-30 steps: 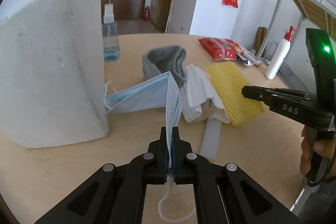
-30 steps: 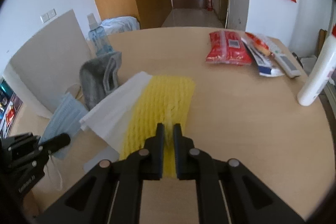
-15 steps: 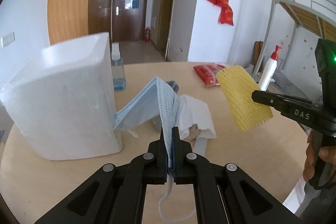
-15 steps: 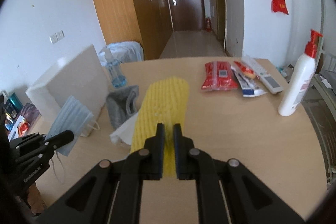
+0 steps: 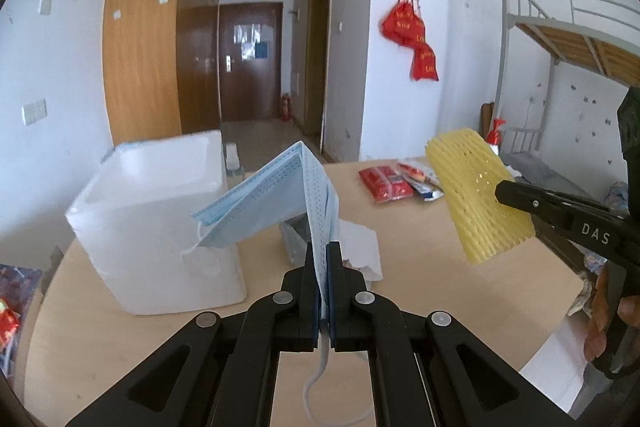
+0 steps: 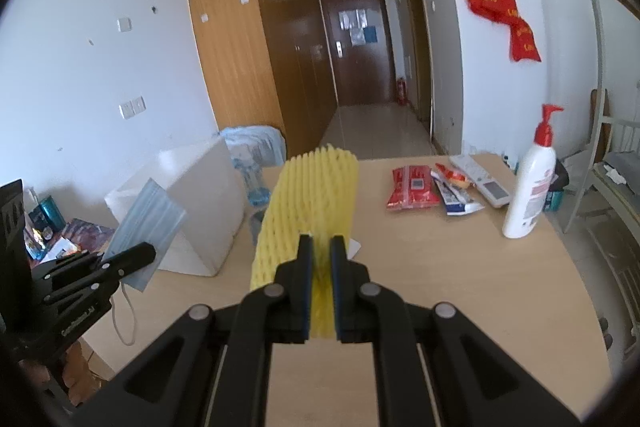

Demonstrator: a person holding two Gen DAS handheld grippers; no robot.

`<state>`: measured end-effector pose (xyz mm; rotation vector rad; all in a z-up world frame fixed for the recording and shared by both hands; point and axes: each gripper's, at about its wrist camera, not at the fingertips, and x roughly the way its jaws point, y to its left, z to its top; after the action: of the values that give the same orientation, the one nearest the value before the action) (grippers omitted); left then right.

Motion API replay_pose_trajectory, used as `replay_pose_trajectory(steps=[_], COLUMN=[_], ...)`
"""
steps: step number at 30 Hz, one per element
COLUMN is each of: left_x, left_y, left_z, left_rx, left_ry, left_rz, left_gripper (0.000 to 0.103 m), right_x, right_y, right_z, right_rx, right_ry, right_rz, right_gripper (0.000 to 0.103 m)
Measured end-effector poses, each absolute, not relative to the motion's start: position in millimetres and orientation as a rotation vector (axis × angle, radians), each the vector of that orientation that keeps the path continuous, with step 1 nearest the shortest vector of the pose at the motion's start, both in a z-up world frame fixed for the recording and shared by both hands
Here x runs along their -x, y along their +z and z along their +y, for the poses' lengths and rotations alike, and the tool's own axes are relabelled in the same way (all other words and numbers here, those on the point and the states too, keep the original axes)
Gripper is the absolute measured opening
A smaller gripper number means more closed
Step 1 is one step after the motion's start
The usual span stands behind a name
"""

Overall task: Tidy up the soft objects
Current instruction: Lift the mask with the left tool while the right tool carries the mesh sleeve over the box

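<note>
"DAS" marks the right gripper (image 5: 500, 191) at frame right – clamped on yellow foam netting (image 5: 478, 195) – while the left gripper (image 5: 323, 255) pinches a pleated blue mask (image 5: 276, 203).

The letters "DAS" stand in pale print on the side of the right gripper (image 5: 504, 193) in the left wrist view. Yellow characters on the red wall hangings (image 5: 412, 41) and print on the red packet (image 6: 412, 187) are too blurred to read.
</note>
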<state>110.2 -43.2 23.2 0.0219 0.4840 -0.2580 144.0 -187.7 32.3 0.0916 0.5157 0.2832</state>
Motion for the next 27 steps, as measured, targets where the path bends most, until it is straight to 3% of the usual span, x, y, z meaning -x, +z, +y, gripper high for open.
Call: replay_pose_trajectory(steps=[11,27], left_x=[-50.5,-21.6], left_y=[48.3,61.3], left_z=[-40.1,-20.7], left_rx=[-0.054,-0.060], left_ry=[-0.249,-0.188], left_rz=[0.388,0.343], left_gripper=[0.003,0.003], right_x=[-90.4,-67.9], right_y=[55.8,62.9], right_z=[-192.9,-177.7], right_rx=[-0.090,-0.074], right_ry=[0.300,0.350], right_rz=[0.400,0.352], right_gripper=[0.011,0.011])
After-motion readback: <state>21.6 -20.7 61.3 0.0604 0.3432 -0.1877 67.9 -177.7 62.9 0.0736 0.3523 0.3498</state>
